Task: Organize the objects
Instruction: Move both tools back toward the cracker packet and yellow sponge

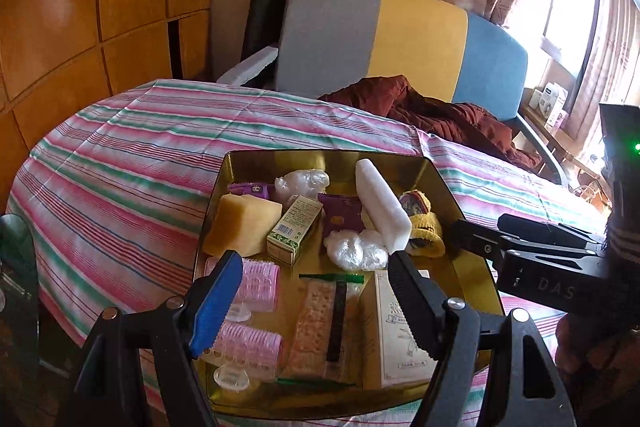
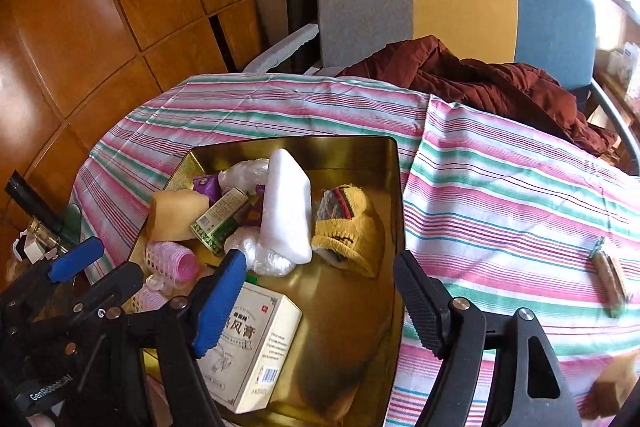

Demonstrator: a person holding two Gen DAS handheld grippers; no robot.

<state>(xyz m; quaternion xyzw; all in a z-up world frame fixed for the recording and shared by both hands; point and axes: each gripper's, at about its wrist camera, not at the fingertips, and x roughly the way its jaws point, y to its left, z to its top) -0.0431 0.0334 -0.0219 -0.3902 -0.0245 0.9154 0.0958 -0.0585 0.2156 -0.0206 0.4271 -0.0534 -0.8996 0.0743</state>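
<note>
A gold tin tray (image 1: 472, 267) (image 2: 394, 187) sits on the striped cloth, holding a white foam block (image 1: 382, 207) (image 2: 288, 203), a yellow sponge (image 1: 240, 227), a small green box (image 1: 294, 229), pink hair rollers (image 1: 256, 281) (image 2: 172, 261), a white printed box (image 1: 400, 327) (image 2: 252, 343), a yellow knitted piece (image 2: 348, 235) and a clear packet (image 1: 320, 323). My left gripper (image 1: 316, 265) hovers open over the tray's near half, empty. My right gripper (image 2: 320, 263) is open over the tray's right part, holding nothing. It enters the left wrist view side-on (image 1: 520, 243).
A small brown item with a green tip (image 2: 610, 277) lies on the cloth (image 2: 500, 187) right of the tray. Behind the table stands a grey, yellow and blue chair (image 1: 420, 43) with a maroon garment (image 1: 440, 107). Wooden panels (image 1: 100, 7) fill the left.
</note>
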